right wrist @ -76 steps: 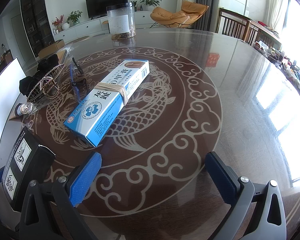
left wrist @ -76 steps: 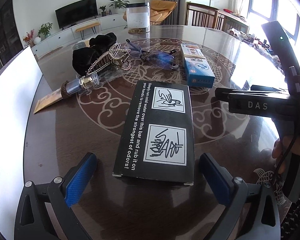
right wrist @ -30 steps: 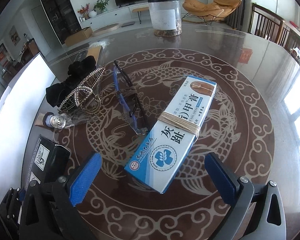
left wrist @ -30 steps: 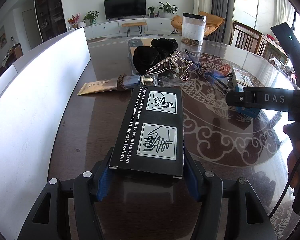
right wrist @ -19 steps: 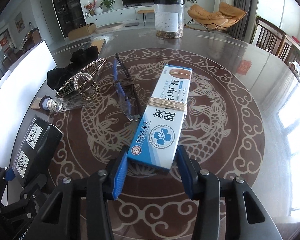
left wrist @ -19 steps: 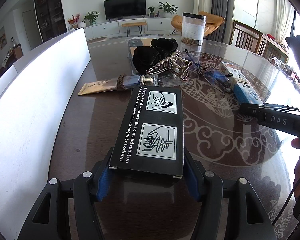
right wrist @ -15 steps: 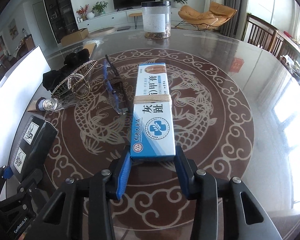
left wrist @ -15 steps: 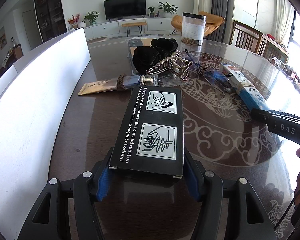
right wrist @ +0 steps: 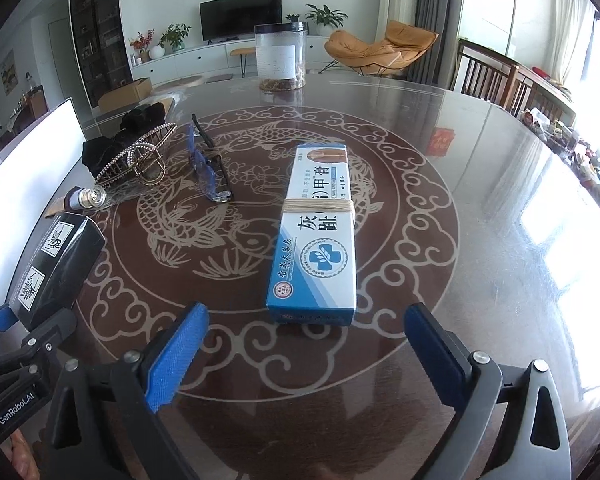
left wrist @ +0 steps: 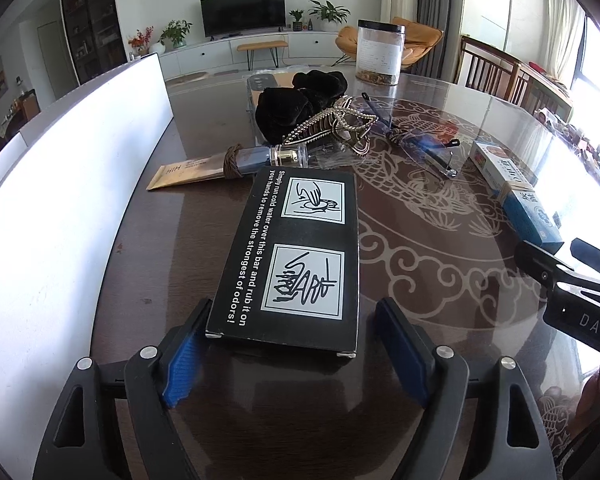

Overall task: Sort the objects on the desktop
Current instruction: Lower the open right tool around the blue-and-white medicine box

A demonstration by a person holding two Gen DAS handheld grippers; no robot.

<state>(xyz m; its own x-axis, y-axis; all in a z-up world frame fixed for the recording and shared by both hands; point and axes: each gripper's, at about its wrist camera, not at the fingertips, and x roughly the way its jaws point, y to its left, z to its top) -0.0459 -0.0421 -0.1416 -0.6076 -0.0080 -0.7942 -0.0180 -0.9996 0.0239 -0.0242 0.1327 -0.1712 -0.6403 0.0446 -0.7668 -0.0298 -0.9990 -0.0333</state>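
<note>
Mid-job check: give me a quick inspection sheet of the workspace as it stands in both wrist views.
Surface: round dark table, glossy, fish inlay.
Job's things: black box and blue-white box lying flat, apart.
Clutter: glasses, beaded clip, black cloth, small bottle, clear jar.
Grippers: left hand-held gripper open, straddling the black box's near end; right hand-held gripper open, short of the blue-white box.
Cables: nothing seen.
Surroundings: white panel, TV, chairs.

Living room: white walls, wall TV (right wrist: 240, 14) over low white cabinet (right wrist: 204, 60), orange lounge chair (right wrist: 380, 48), grey curtains (right wrist: 434, 20), bright windows right, possibly wooden chairs (right wrist: 488, 76).
</note>
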